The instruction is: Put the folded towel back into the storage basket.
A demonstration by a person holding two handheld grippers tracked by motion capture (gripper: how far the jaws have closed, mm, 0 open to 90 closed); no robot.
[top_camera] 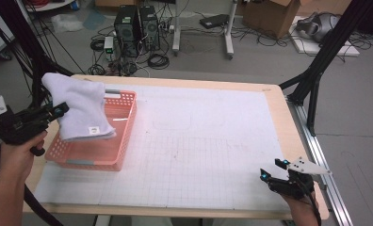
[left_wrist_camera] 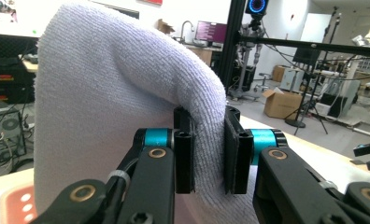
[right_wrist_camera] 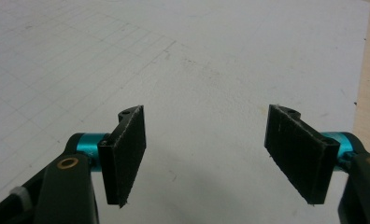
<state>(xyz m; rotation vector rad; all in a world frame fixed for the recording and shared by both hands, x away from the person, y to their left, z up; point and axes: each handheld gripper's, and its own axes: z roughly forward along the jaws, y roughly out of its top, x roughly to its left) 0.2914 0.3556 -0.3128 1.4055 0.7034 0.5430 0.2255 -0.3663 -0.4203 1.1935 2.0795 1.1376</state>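
A folded pale lilac towel (top_camera: 78, 106) hangs over the pink slotted basket (top_camera: 123, 136) at the table's left. My left gripper (top_camera: 58, 110) comes in from the left and is shut on the towel's edge. In the left gripper view the terry cloth (left_wrist_camera: 108, 93) bulges up over the jaws and is pinched between the two pads (left_wrist_camera: 183, 156). A small white label shows on the towel's lower fold. My right gripper (top_camera: 272, 170) rests near the table's front right corner, open, with nothing between its fingers (right_wrist_camera: 127, 154).
The white gridded mat (top_camera: 198, 141) covers most of the wooden table. Black frame posts (top_camera: 316, 70) stand at the right rear edge. Computer towers, cables and cardboard boxes lie on the floor beyond the table.
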